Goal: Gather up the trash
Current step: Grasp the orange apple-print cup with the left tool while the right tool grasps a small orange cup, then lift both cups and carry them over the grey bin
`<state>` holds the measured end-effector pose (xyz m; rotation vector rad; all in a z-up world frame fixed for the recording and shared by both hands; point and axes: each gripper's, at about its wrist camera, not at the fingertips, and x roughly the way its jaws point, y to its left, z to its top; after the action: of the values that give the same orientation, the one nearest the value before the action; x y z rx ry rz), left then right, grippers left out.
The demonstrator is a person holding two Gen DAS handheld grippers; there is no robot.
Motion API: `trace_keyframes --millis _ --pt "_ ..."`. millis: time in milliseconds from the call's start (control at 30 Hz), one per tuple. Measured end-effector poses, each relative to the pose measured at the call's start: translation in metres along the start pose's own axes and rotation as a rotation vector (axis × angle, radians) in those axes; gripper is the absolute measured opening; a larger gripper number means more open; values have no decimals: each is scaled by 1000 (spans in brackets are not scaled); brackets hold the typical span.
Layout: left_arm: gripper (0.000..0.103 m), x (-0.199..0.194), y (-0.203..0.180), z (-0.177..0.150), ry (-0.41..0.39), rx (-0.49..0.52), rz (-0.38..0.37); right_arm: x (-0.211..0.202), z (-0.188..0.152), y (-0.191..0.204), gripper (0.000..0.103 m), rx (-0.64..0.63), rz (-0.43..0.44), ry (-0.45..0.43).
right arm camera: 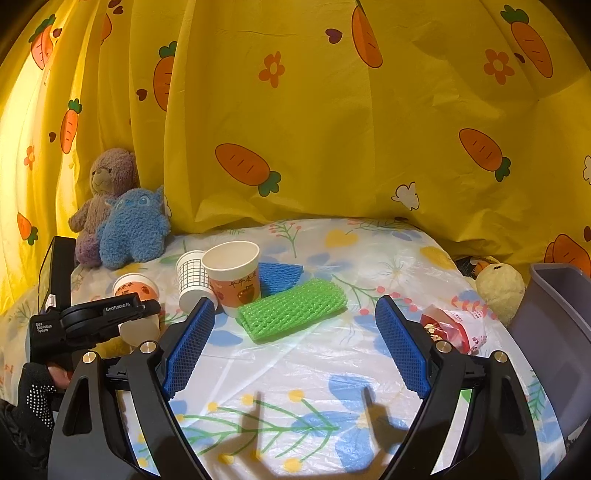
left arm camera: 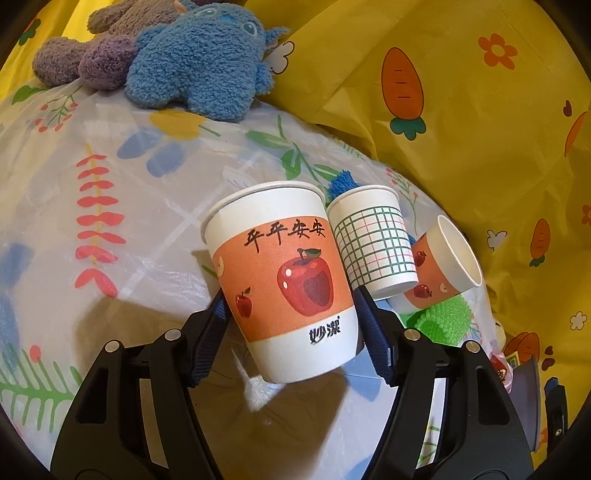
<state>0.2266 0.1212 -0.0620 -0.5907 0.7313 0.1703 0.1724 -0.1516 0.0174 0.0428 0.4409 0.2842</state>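
Tongs on the left hand, the left tongs, are clenching the lower half of an apple cup, a white paper cup with an orange band and a red apple, and both blue pads are pressing against its sides. The cup is tilting slightly, with its rim pointing toward 11 o'clock in the left wrist view. Just beside it at 2 o'clock a grid cup is standing, and beyond that at 3 o'clock a second apple cup is showing its open mouth. A green foam net is lying under that second cup's base. All of them are sitting on the counter, which is wearing a clear floral plastic cover. At 11 o'clock, well apart, a blue plush toy is leaning against a brown plush bear in front of a yellow carrot-print curtain. The right tongs are hanging released over the counter, jaws spread wide with nothing between the pads, and the green foam net is lying ahead of them at 12 o'clock. A blue foam net is peeking out behind it. At 3 o'clock in the right wrist view a red snack wrapper is lying near a yellow plush toy and a grey bin. At 9 o'clock a gloved hand is gripping the left tool's handle.
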Motion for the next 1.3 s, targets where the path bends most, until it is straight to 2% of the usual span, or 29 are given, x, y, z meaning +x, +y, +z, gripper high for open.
trace_keyframes --millis 300,467,567,700,833,967,1300 --pt "63 -25 -1 5 -103 29 1 17 19 17 86 -40 18 15" --pt "63 -55 -9 21 -186 51 8 45 38 33 86 -45 52 40" --pt "63 -58 -9 33 -223 66 46 70 42 43 86 -44 65 71" --pt "63 -44 -3 39 -223 84 63 105 36 53 85 -64 72 123" --pt "63 -28 3 36 -192 75 30 126 30 55 84 -61 73 161" --pt "63 -24 1 32 -183 71 -22 140 28 55 84 -55 69 181" --pt "64 -22 2 31 -181 63 -34 161 30 60 78 -51 81 206"
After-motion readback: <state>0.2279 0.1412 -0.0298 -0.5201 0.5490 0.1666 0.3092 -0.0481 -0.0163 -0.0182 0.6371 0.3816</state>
